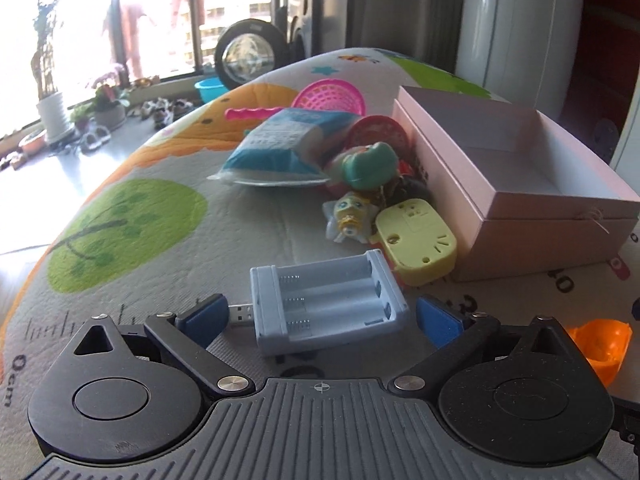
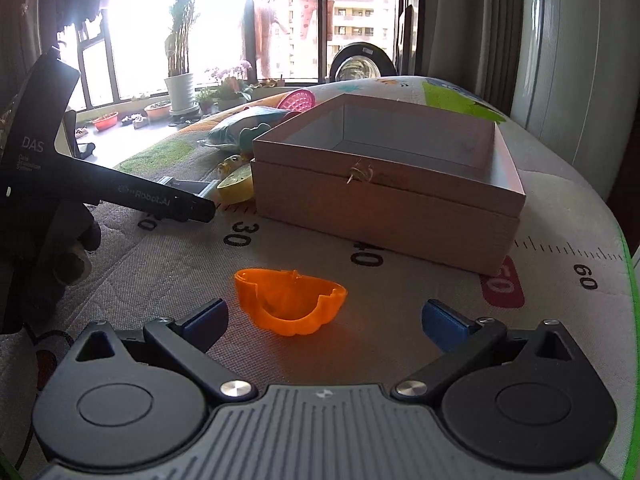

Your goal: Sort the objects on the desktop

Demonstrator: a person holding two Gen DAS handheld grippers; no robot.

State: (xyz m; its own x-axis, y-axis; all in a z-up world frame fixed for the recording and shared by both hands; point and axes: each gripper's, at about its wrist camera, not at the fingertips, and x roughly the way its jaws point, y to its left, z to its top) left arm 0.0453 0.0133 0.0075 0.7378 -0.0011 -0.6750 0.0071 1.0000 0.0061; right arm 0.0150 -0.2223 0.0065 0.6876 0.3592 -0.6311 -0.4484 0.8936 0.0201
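We hold the left gripper with jaws released around the grey battery holder, lower centre. Right gripper jaws released; orange shell lies between them. Pink box stands beyond, mid-frame.

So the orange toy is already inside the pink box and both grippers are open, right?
Not quite. The orange toy is not in the pink box; it lies on the mat in front of it, between the open fingers of the right gripper, as the right wrist view shows. The left gripper is open too.
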